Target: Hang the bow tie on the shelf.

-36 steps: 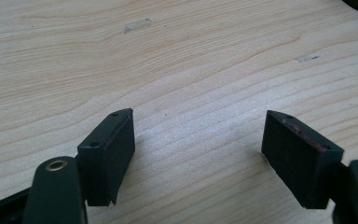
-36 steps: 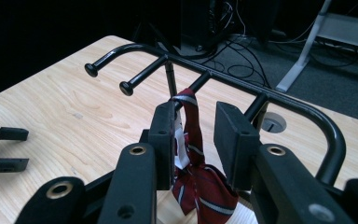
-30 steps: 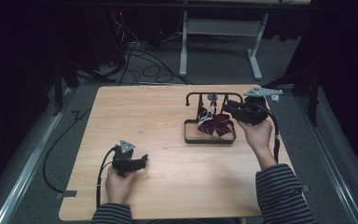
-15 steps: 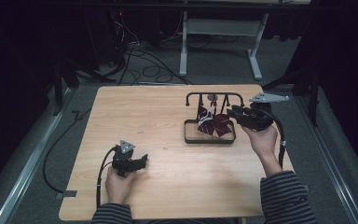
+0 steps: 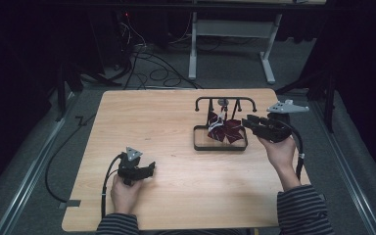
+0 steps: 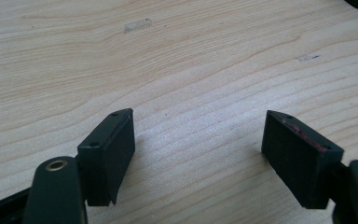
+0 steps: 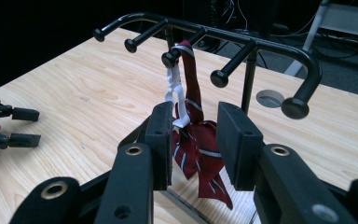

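Bow tie between parted jaws of right gripper, rack above.

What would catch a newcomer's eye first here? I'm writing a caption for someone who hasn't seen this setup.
The dark red striped bow tie hanging by a white clip from a peg of the black rack, right of the table's centre. The right gripper sits level with it, jaws open either side. Near the front left, the left gripper rests open on bare wood.

Rack at the right of the tabletop

A bow tie hangs from the peg rack over what seems its tray; right gripper just beside, left gripper near-left.
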A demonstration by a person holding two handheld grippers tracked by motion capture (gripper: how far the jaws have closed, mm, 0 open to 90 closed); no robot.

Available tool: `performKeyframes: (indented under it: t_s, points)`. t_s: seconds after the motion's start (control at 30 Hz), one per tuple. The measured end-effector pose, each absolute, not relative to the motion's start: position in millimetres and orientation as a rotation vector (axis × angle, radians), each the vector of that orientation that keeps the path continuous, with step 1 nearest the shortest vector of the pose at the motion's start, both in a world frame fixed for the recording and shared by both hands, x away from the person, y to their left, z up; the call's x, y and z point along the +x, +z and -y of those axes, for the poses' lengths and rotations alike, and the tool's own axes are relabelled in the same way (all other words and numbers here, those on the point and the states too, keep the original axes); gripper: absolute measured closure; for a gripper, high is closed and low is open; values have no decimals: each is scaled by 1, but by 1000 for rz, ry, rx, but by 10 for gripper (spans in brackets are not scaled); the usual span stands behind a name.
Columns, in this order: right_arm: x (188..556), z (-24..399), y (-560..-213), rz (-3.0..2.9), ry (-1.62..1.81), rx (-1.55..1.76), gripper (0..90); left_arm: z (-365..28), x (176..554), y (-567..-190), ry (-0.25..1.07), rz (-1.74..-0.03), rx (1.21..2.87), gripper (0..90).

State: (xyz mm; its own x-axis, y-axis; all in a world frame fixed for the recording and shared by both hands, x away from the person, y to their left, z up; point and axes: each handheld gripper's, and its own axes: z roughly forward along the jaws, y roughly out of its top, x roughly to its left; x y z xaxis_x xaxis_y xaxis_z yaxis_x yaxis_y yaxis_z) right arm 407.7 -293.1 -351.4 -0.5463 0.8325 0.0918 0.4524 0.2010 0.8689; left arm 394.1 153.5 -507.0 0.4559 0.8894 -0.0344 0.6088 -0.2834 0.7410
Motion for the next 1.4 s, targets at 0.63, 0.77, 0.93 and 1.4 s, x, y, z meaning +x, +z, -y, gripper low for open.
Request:
performKeyframes:
  t_s: [0.63, 0.77, 0.93, 1.4]
  points:
    - [391, 303, -368, -2082, 1305, 1225, 676, -153, 394, -507, 516, -1248, 2006, 262]
    - [388, 306, -372, -2080, 1307, 1233, 675, -153, 394, -507, 517, -1247, 2006, 262]
    - [384, 309, -379, -2077, 1308, 1251, 674, -153, 394, -507, 516, -1247, 2006, 262]
    - [376, 313, -405, -2087, 1320, 1318, 674, -153, 394, -507, 517, -1248, 2007, 262]
